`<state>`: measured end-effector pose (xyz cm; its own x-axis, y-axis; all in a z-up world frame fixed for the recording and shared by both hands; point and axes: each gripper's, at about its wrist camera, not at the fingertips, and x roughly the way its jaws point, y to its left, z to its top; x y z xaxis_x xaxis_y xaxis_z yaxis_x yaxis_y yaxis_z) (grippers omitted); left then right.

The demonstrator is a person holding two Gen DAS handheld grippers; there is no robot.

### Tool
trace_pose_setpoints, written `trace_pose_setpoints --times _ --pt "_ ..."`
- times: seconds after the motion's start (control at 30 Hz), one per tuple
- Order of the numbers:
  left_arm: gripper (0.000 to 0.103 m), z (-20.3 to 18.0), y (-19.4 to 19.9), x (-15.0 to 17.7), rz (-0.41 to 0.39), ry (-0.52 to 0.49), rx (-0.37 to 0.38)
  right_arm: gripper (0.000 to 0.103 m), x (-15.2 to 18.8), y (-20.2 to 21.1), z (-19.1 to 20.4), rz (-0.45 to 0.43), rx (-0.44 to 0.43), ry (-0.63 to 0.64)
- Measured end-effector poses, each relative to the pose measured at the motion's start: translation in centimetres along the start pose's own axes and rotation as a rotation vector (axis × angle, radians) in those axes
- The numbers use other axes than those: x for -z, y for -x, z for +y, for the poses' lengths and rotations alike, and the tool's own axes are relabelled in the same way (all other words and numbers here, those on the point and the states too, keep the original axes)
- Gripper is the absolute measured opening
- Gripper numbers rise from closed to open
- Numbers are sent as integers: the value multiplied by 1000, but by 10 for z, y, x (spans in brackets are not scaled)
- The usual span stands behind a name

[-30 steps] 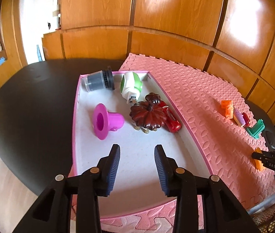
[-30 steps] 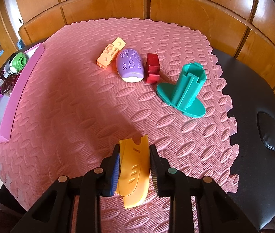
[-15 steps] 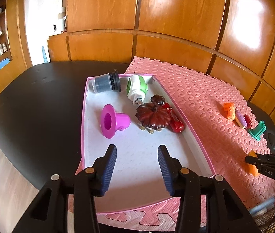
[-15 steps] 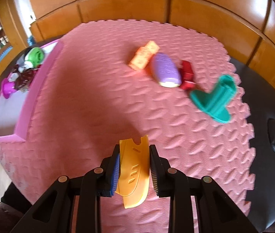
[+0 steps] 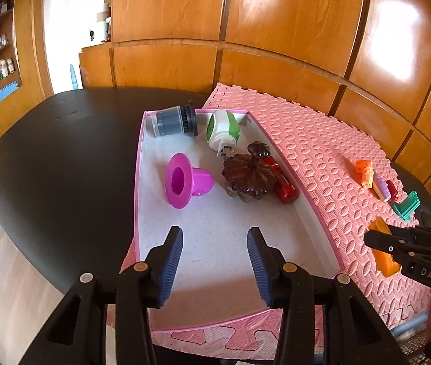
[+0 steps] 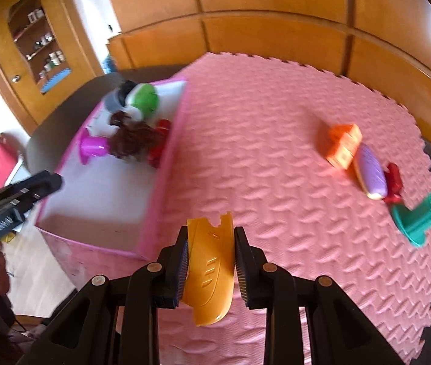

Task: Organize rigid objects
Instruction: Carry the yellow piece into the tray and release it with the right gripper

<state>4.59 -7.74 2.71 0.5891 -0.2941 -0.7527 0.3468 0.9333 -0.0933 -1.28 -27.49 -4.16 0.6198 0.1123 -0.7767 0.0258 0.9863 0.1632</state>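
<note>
The right gripper point(image 6: 211, 251) is clamped on a flat orange plastic piece point(image 6: 209, 269), held above the pink foam mat point(image 6: 261, 152) near the pink tray's point(image 6: 171, 152) right wall. The left gripper point(image 5: 214, 261) hovers over the tray's near end, jaws apart and empty. Best to clear the wall, then release over the bare white floor near the magenta funnel point(image 5: 185, 184), away from the left gripper.

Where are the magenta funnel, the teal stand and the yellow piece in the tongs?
magenta funnel point(image 5: 176, 181): left wrist view, its wide mouth.
teal stand point(image 6: 419, 220): right wrist view, its body.
yellow piece point(image 6: 211, 261): right wrist view, middle of its face.
</note>
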Motion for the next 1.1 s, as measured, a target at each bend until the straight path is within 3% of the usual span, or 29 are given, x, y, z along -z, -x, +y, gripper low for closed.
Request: trace_pose_setpoints --times 0.4,0.63,0.97,1.1 --pt "47 12 -3 2 9 31 0 27 -33 -7 56 -41 -87 104" --pt "47 27 -2 0 6 67 -18 27 -40 -25 73 -13 -83 129" --pt "47 36 -4 1 10 82 -35 27 -37 -71 84 39 55 206" --pt "50 34 -2 1 0 76 -44 27 -36 -78 82 19 116 223"
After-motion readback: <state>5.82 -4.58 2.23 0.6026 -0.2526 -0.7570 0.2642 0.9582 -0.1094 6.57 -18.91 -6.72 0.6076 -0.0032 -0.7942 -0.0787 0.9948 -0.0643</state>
